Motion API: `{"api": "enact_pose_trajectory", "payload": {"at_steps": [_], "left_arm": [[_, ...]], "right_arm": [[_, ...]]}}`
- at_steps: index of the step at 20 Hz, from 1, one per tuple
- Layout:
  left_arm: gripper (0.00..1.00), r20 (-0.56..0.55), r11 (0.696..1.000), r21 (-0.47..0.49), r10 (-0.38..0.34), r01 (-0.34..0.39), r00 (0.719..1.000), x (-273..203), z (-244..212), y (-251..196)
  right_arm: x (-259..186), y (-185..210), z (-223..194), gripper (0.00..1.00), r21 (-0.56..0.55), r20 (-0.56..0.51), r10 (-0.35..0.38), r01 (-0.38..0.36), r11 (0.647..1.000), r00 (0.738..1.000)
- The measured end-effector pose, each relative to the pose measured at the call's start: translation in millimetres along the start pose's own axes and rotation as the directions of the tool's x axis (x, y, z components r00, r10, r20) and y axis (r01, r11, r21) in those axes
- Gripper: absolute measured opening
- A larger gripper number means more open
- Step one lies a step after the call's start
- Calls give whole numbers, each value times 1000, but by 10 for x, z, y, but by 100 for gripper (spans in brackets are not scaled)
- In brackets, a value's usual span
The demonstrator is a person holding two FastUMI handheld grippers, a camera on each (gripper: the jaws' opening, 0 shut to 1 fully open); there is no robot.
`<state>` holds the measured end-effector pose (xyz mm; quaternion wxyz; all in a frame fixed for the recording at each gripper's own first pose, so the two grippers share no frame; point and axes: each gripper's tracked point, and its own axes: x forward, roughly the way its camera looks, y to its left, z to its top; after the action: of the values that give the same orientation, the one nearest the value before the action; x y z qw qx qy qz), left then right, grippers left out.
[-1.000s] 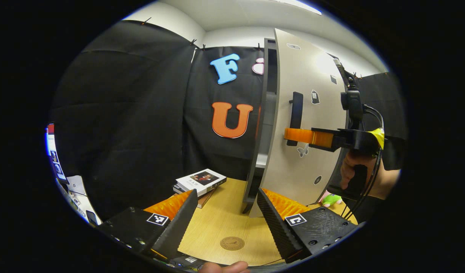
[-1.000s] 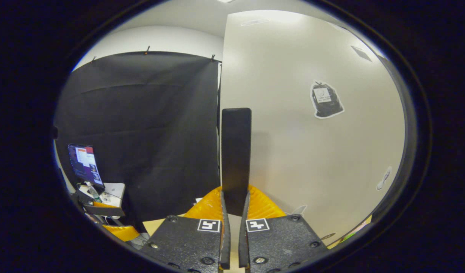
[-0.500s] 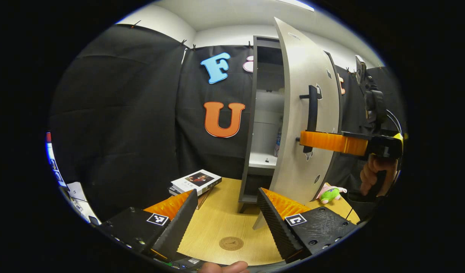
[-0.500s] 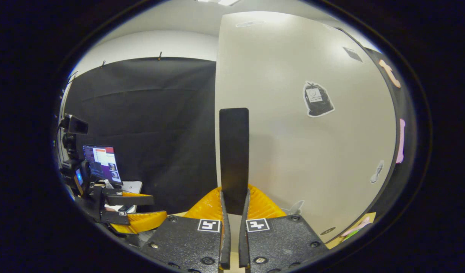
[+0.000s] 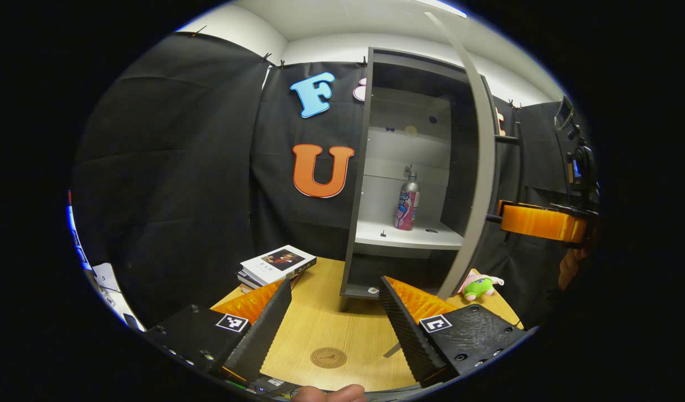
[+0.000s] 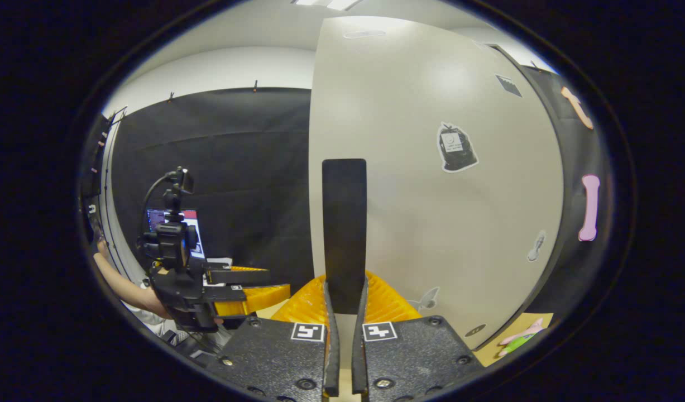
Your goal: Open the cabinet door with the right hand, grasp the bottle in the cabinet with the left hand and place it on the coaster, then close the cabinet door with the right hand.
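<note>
The cabinet (image 5: pixel 409 167) stands open and its pale door (image 5: pixel 476 167) shows edge-on in the left gripper view. A slim bottle with a pink label (image 5: pixel 407 202) stands upright on the white shelf (image 5: pixel 409 237) inside. A round brown coaster (image 5: pixel 328 357) lies on the wooden table (image 5: pixel 320 318), just below my left gripper (image 5: pixel 335 281), which is open and holds nothing. My right gripper (image 6: pixel 345 287) is shut on the door's black vertical handle (image 6: pixel 344 223). The left gripper view shows the right gripper (image 5: pixel 535 222) beyond the door's edge. The right gripper view shows the left gripper (image 6: pixel 247 287) at lower left.
A stack of books (image 5: pixel 275 265) lies on the table left of the cabinet. A green and pink plush toy (image 5: pixel 479 286) sits on the table right of the door's foot. A monitor (image 6: pixel 192 220) stands far left behind the left gripper.
The door has swung wide open with my right gripper still shut on its handle. The shelf and the bottle have come into sight. My left gripper has stayed open over the table.
</note>
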<state>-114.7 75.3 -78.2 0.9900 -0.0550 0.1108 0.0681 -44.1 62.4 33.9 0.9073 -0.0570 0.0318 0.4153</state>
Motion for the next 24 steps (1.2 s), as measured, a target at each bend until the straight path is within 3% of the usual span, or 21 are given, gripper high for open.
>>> {"api": "enact_pose_trajectory", "payload": {"at_steps": [7, 14, 24], "left_arm": [[96, 16, 992, 96, -89, 87, 996, 176, 67, -556], [95, 5, 967, 127, -223, 220, 975, 386, 13, -1236], [95, -19, 937, 124, -326, 326, 945, 648, -108, -1739]], "right_arm": [[-616, -203, 9, 12, -4, -8, 58, -58, 998, 998], [-1015, -305, -75, 12, -25, -11, -4, 4, 1000, 1000], [-1302, -501, -113, 12, -22, -47, -151, 150, 988, 987]]}}
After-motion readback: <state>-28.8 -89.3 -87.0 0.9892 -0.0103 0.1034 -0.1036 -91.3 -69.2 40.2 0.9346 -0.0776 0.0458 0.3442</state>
